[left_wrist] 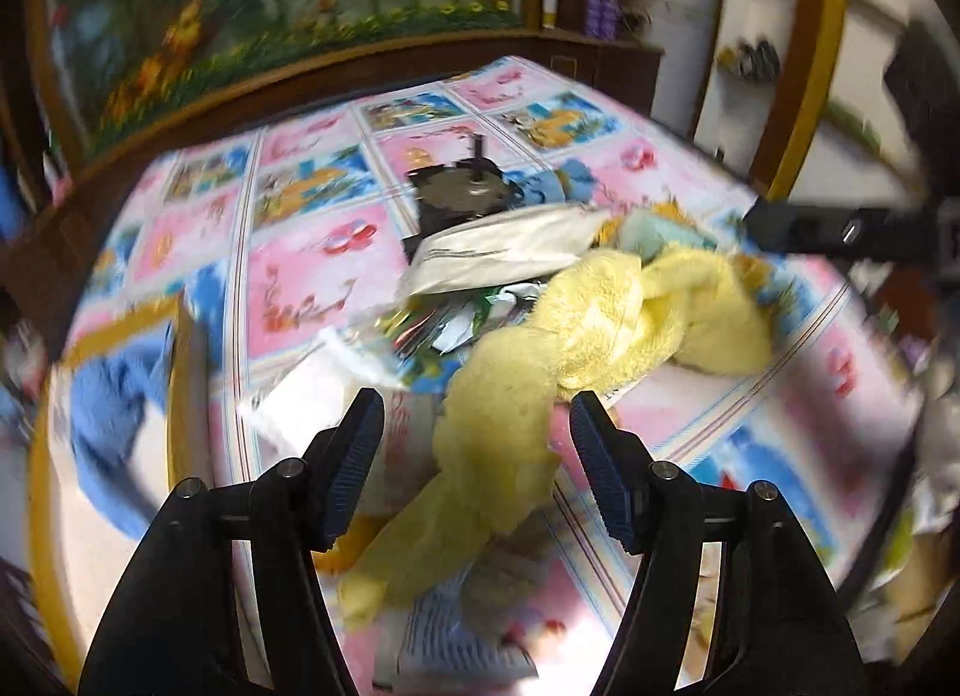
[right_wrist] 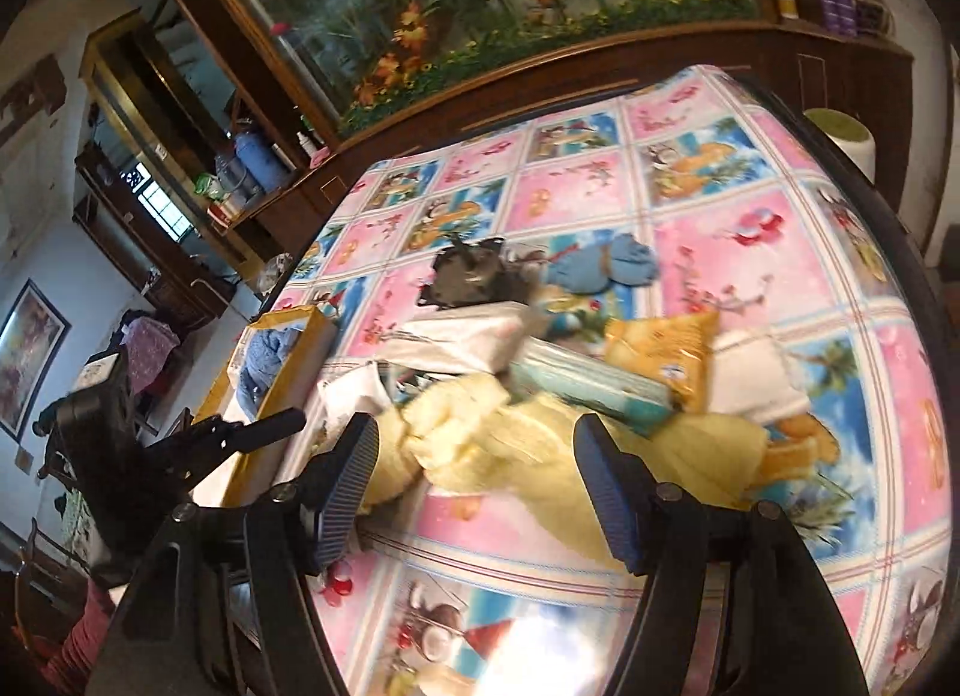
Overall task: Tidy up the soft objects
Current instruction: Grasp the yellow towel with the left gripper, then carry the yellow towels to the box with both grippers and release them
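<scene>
A crumpled yellow towel [left_wrist: 600,324] lies across the table's flowered cloth [left_wrist: 300,270]. One end of it runs down between the fingers of my left gripper [left_wrist: 477,414], which is open, its pads clear of the towel. In the right wrist view the same yellow towel [right_wrist: 510,438] lies just beyond my right gripper [right_wrist: 477,444], also open and holding nothing. A cardboard box [right_wrist: 312,348] at the table's left edge holds a blue towel [right_wrist: 264,354]. A second blue cloth [right_wrist: 606,264] lies farther back.
The pile behind the towel holds a white packet [right_wrist: 462,342], a teal pack [right_wrist: 588,384], an orange packet [right_wrist: 660,342], a white roll [right_wrist: 756,378] and a black object [right_wrist: 462,276]. My left gripper [right_wrist: 240,432] hovers beside the box. A wooden cabinet [right_wrist: 540,72] stands behind the table.
</scene>
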Demonstrator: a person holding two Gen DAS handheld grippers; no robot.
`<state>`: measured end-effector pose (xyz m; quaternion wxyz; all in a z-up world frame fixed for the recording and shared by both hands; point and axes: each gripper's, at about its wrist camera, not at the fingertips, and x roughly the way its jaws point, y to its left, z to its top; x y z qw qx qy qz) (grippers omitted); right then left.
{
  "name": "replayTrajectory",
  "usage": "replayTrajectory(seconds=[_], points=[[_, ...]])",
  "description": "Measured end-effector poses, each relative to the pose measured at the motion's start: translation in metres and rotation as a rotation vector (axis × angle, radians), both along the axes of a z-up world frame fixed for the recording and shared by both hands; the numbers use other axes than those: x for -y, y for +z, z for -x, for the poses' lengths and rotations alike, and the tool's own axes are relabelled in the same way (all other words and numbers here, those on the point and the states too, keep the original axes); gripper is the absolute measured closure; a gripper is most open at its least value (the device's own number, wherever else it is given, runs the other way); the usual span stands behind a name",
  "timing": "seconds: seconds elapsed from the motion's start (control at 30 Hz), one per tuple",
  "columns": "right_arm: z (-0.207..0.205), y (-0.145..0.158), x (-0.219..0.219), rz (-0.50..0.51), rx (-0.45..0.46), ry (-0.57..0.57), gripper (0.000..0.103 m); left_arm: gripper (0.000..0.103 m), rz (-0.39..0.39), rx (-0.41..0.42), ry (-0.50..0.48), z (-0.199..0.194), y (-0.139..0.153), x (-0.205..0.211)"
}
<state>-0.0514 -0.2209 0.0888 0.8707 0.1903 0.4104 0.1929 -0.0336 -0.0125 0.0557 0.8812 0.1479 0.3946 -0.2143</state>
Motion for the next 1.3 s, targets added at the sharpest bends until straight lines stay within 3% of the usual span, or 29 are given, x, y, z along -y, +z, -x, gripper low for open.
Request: replayTrajectory(seconds=[0.07,0.13,0.2,0.23,0.27,0.33,0.6,0.67,0.83,0.97,1.17,1.3], points=[[0.002,-0.003,0.009,-0.003,-0.006,-0.005,0.035,0.038,-0.099,0.018,-0.005,-0.003,-0.015,0.017],[0.005,-0.008,0.019,0.003,-0.011,-0.005,0.035,0.038,-0.167,-0.014,-0.005,-0.010,-0.032,0.024],[0.006,-0.012,0.023,0.026,-0.015,0.004,0.035,0.045,-0.181,-0.059,-0.006,-0.013,-0.044,0.026],[0.006,-0.016,0.023,0.044,-0.013,0.013,0.035,0.060,-0.150,-0.059,-0.011,-0.012,-0.042,0.023],[0.006,-0.018,0.022,0.071,-0.012,0.026,0.035,0.064,-0.129,-0.078,-0.010,-0.014,-0.039,0.020],[0.006,-0.023,0.012,0.154,-0.003,0.067,0.035,0.064,-0.021,-0.121,0.000,-0.014,-0.029,0.010],[-0.005,-0.045,-0.041,0.502,0.096,0.180,0.036,0.064,0.249,-0.097,0.053,0.024,0.021,-0.036],[-0.010,-0.052,-0.041,0.518,0.078,0.162,0.057,0.064,0.293,-0.080,0.061,0.036,0.031,-0.048],[0.011,-0.036,-0.027,0.401,0.076,0.125,0.063,0.064,0.429,-0.047,0.110,0.060,0.055,-0.090],[0.035,-0.002,-0.012,0.261,0.088,0.108,0.063,0.064,0.515,-0.035,0.186,0.070,0.074,-0.140],[0.035,0.071,-0.027,-0.054,0.133,0.224,0.062,0.063,0.464,0.015,0.353,0.068,0.100,-0.222],[0.006,0.088,-0.076,-0.274,0.070,0.357,0.061,0.063,0.429,0.003,0.443,0.047,0.098,-0.262]])
